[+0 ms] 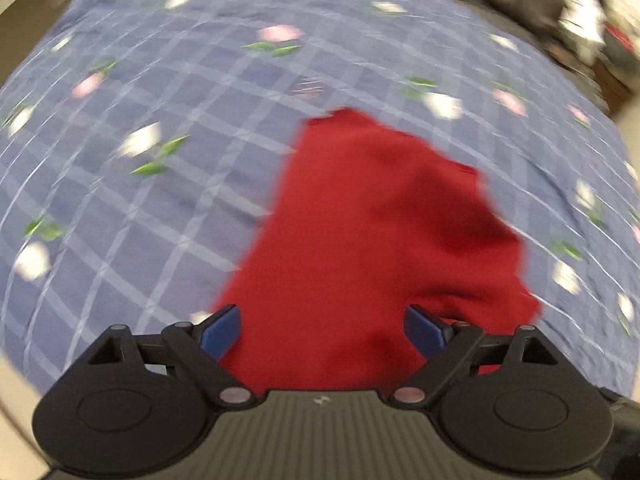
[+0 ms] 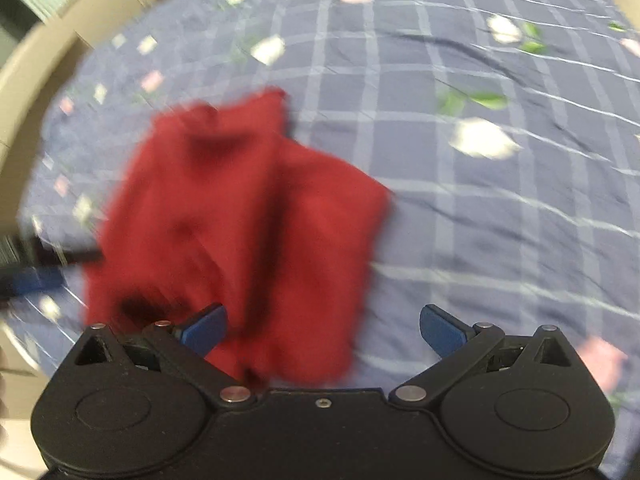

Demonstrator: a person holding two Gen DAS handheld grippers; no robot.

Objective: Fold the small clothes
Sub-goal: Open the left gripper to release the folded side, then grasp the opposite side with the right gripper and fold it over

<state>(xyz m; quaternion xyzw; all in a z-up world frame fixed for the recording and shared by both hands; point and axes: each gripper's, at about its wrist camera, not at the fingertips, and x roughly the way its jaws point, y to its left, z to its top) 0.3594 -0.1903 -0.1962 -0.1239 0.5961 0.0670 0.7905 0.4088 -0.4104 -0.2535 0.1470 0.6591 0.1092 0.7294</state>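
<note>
A small dark red garment lies rumpled on a blue checked bedsheet with a flower print. My left gripper hovers open over the garment's near edge, blue pads wide apart with red cloth showing between them but not pinched. In the right wrist view the same garment lies left of centre with a dark fold down its middle. My right gripper is open too, its left fingertip above the cloth's near edge and its right one above the bare sheet. Both views are motion-blurred.
A pile of dark, white and red items sits at the far right beyond the bed, on a brown surface. A pale bed frame or wall curves around the left side. The other gripper shows at the left edge.
</note>
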